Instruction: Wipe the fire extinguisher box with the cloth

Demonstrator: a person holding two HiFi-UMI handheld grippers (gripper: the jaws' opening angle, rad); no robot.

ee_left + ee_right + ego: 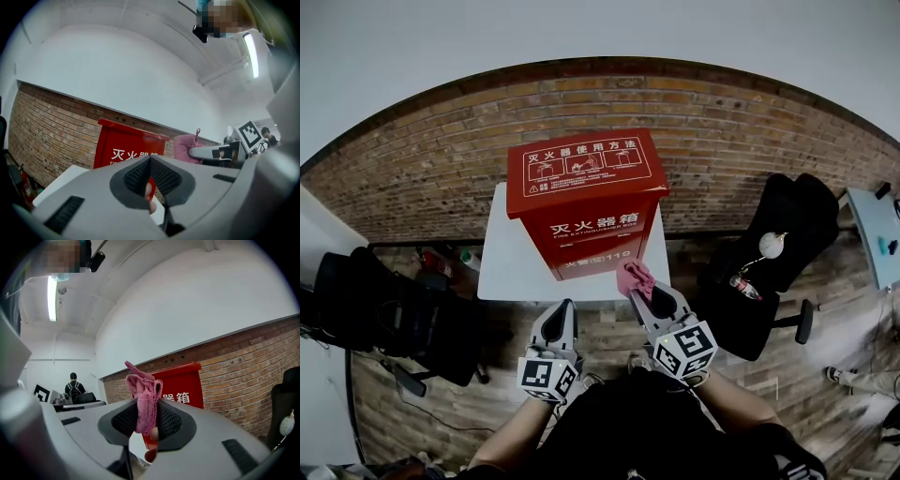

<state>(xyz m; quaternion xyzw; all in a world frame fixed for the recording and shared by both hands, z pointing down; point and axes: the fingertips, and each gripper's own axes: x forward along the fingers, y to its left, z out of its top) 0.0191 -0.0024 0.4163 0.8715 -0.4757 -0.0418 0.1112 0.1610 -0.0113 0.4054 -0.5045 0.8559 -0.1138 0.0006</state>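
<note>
Pink cloth [145,404] sat pinched in my right gripper [637,289] fingers | left gripper [566,307] fingers together, empty | fire extinguisher box [586,202] stood on white desk [502,267], cloth near its front | step, I judged: approach | next: press cloth to red face, sweep

The fire extinguisher box [586,202] stands on the table [504,267] before the wall [422,178], between two chairs [384,314].

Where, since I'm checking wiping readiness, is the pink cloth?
The cloth is pinched in the right gripper, mid head view, by the lower front of the fire extinguisher box.
</note>
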